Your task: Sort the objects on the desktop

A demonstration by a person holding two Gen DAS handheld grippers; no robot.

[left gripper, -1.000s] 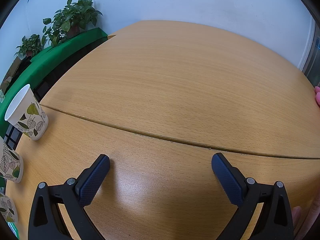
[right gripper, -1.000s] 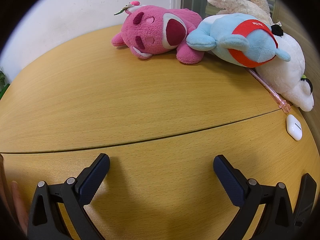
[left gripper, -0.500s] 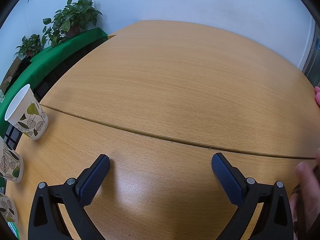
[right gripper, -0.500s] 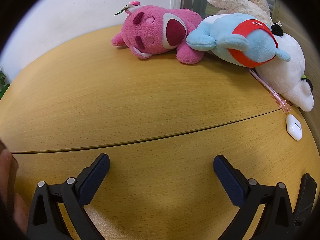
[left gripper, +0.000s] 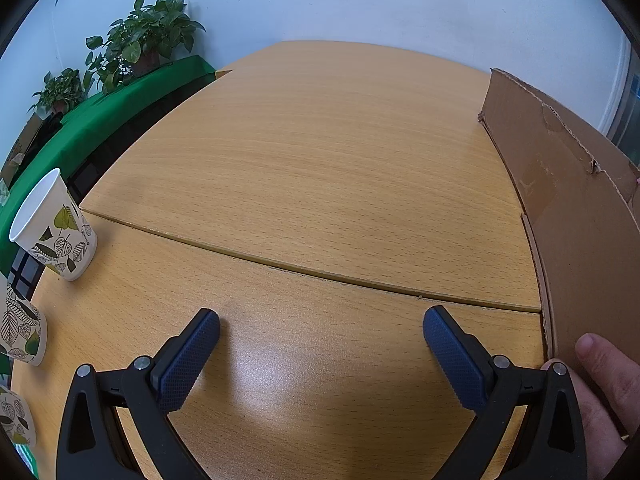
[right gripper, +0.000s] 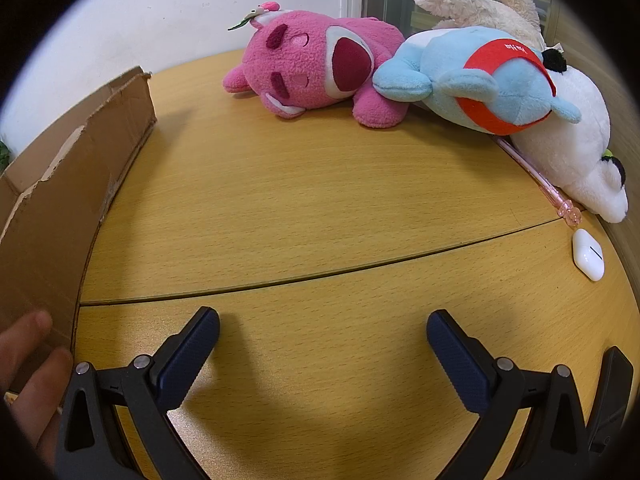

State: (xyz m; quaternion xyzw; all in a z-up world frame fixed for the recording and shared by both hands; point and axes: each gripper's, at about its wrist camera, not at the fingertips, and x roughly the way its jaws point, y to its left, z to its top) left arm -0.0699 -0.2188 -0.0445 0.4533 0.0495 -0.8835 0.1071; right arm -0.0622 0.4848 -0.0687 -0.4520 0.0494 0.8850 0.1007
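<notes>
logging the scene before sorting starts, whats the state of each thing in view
left gripper: open, empty
right gripper: open, empty
cardboard box: standing on table, a hand on it
paper cup: upright
pink plush: lying down
blue plush: lying on white plush
earbud case: closed

A brown cardboard box [right gripper: 60,200] stands at nine o'clock. Pink [right gripper: 316,68], blue [right gripper: 476,80] and white [right gripper: 568,140] plush toys lie at twelve to two, with a pink pen [right gripper: 536,176] and white earbud case [right gripper: 588,254] at three.

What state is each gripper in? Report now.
Left gripper: open, holding nothing.
Right gripper: open, holding nothing.
</notes>
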